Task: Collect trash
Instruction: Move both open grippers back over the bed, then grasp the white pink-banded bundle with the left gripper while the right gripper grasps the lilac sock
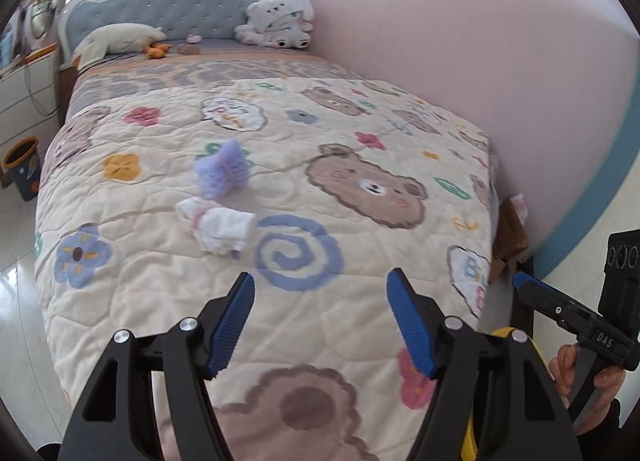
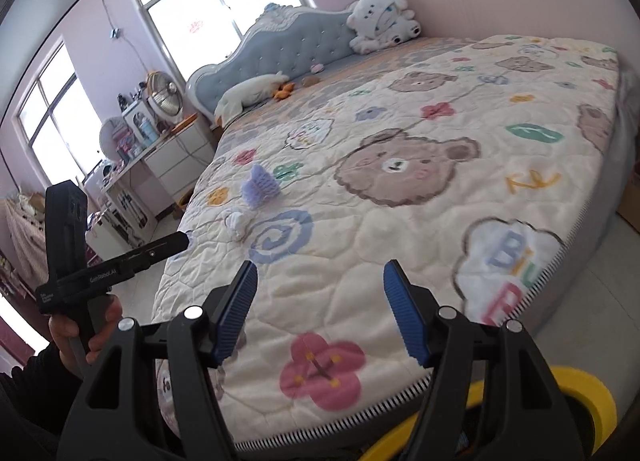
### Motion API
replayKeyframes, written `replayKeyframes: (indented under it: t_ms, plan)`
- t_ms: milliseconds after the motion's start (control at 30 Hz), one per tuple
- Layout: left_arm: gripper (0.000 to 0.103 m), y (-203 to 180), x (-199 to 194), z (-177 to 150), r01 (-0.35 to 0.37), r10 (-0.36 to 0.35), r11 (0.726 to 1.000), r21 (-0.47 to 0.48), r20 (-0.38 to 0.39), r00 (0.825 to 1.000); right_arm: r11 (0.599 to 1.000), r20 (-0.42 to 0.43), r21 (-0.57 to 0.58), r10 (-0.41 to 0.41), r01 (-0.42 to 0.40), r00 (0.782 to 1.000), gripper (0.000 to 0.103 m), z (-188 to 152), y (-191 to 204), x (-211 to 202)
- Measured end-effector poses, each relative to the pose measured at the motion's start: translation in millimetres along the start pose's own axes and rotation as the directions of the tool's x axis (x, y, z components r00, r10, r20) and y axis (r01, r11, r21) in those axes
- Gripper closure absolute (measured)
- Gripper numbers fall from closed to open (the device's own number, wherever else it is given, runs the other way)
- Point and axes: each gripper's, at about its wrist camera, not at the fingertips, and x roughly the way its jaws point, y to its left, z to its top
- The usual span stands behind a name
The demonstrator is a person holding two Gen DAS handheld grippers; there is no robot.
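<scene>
Ahead, white crumpled tissue [image 1: 216, 230] mid-frame left on quilt [image 1: 360, 261], above left gripper [image 1: 320, 321], jaws wide, empty, right gripper [image 2: 320, 313] likewise gaping, empty

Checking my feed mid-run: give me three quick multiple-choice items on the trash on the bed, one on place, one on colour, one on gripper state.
1. The white crumpled piece lies:
A) on the pillow
B) on the quilt beside the blue spiral print
C) on the floor
2. The other loose piece is:
A) purple
B) red
C) black
3. The left gripper is:
A) shut on the white piece
B) shut, holding nothing
C) open

Answers: B, it rests just left of the spiral; A, its foam-like net looks purple; C, the blue pads stand apart, nothing between.
</scene>
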Motion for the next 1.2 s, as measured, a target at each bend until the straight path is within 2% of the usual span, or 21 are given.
replayKeyframes:
  t_ms: [133,300,500,633,867,1033,1200]
  plan:
    - [0.038,30.4,13.6,6.1,-0.026,0.025,0.997,-0.068,-0.006,1.000,0.999,-0.028,-0.042,0.015,-0.017,0.999,0.040,30.6,16.2,44.8]
    - [0.038,63.6,35.9,10.4,-0.057,0.053,0.985,-0.162,-0.027,0.998,0.995,-0.102,-0.054,0.081,-0.087,0.991,0.039,70.9,34.6,111.9]
    - [0.038,86.4,57.5,16.2,-0.069,0.060,0.966,-0.251,-0.040,0.997,0.982,-0.193,-0.064,0.162,-0.177,0.968,0.039,110.7,59.1,197.2]
    - [0.038,92.5,68.6,21.6,-0.070,0.061,0.955,-0.288,-0.042,0.997,0.977,-0.232,-0.066,0.183,-0.204,0.955,0.039,128.7,72.7,245.7]
    - [0.038,97.2,88.8,24.2,-0.075,0.061,0.940,-0.334,-0.053,0.997,0.973,-0.313,-0.026,0.210,-0.229,0.926,0.039,139.8,80.2,307.6]
    - [0.038,99.8,100.8,22.8,-0.082,0.066,0.935,-0.345,-0.057,0.996,0.971,-0.352,-0.032,0.210,-0.236,0.912,0.039,138.1,84.9,331.4]
    - [0.048,99.9,109.2,22.2,-0.080,0.071,0.935,-0.347,-0.039,0.997,0.975,-0.390,-0.039,0.185,-0.217,0.902,0.039,135.8,85.8,354.6]
